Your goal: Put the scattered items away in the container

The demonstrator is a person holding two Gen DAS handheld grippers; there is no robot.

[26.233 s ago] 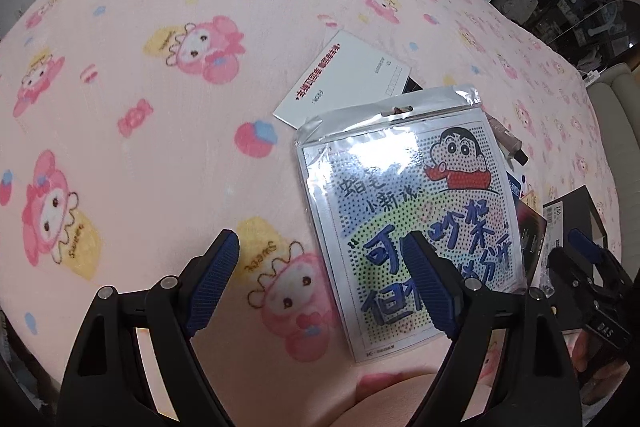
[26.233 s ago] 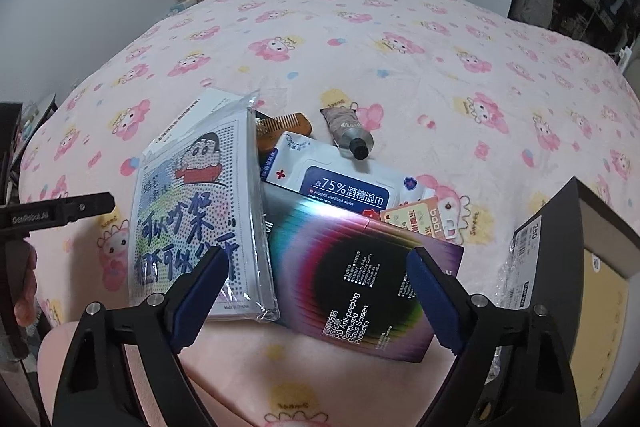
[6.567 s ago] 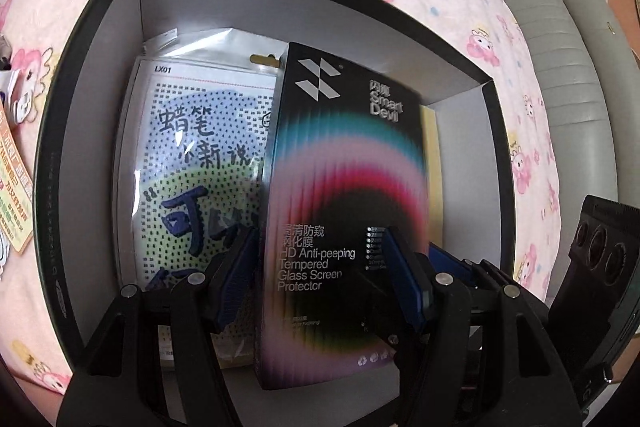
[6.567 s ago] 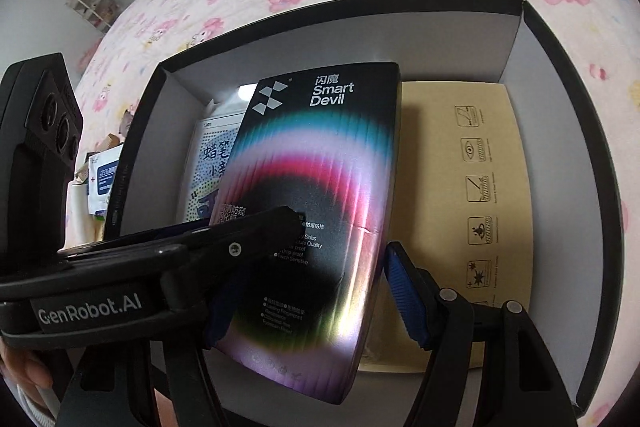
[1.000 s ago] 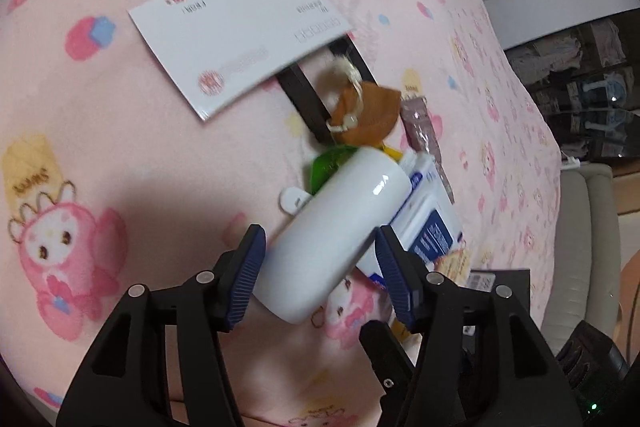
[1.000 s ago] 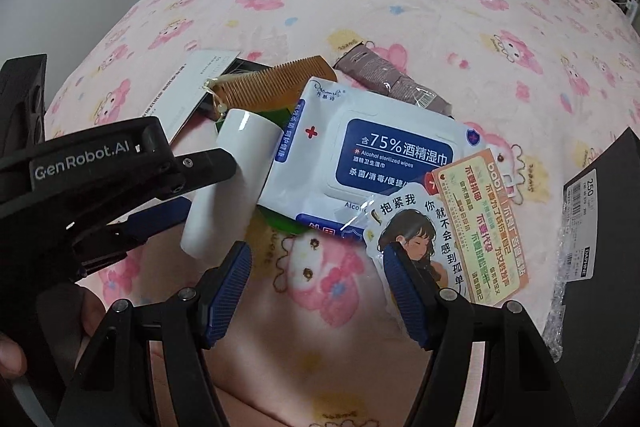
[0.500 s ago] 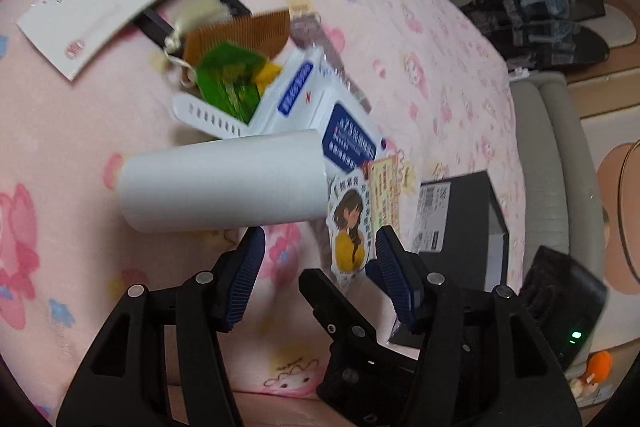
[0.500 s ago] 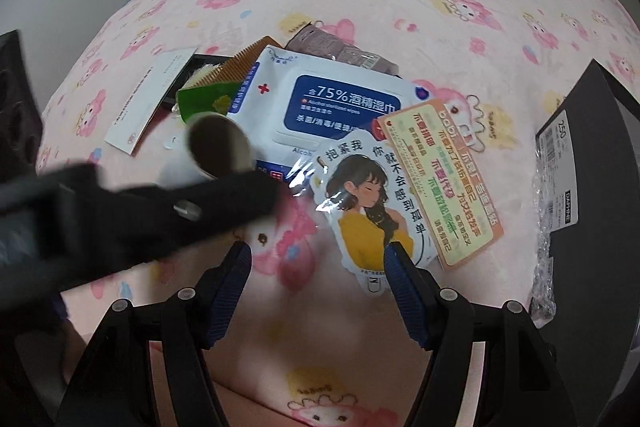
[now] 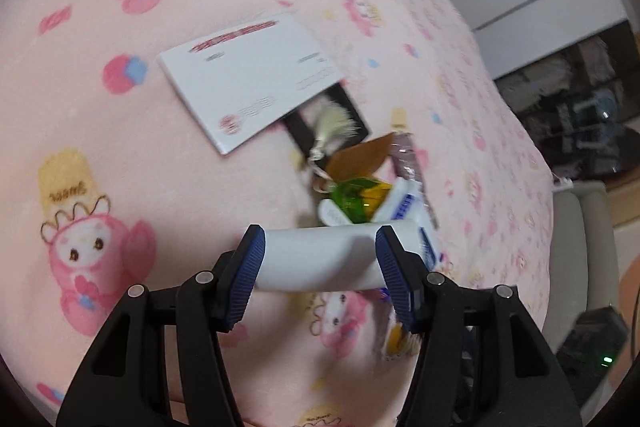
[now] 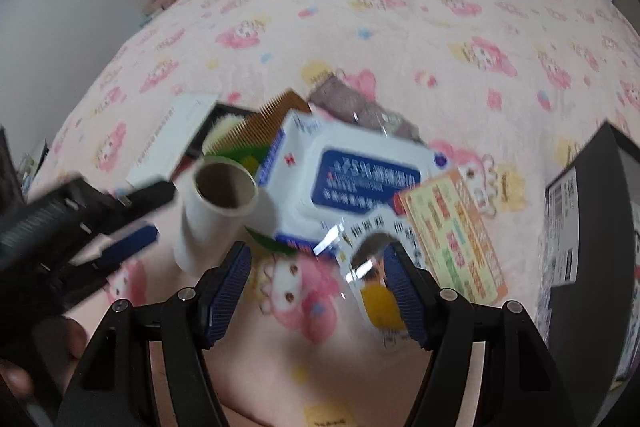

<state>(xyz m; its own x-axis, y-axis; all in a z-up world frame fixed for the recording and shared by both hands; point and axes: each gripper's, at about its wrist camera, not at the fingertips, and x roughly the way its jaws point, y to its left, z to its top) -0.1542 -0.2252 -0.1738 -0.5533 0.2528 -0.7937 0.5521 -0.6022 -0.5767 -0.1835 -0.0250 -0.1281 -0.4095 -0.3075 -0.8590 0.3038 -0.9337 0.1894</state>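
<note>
From where I stand, the left gripper (image 10: pixel 92 227) is only a dark smear in the right wrist view, so whether its pads actually press the white roll (image 10: pixel 216 203) cannot be told there. The wipes pack (image 10: pixel 352 183) and the cards beside it are blurred past reading, and the pack covers part of the wooden comb (image 10: pixel 260 125) and the brown tube (image 10: pixel 360 111). The black box (image 10: pixel 592 219) is cut off by the right edge, its inside hidden.
</note>
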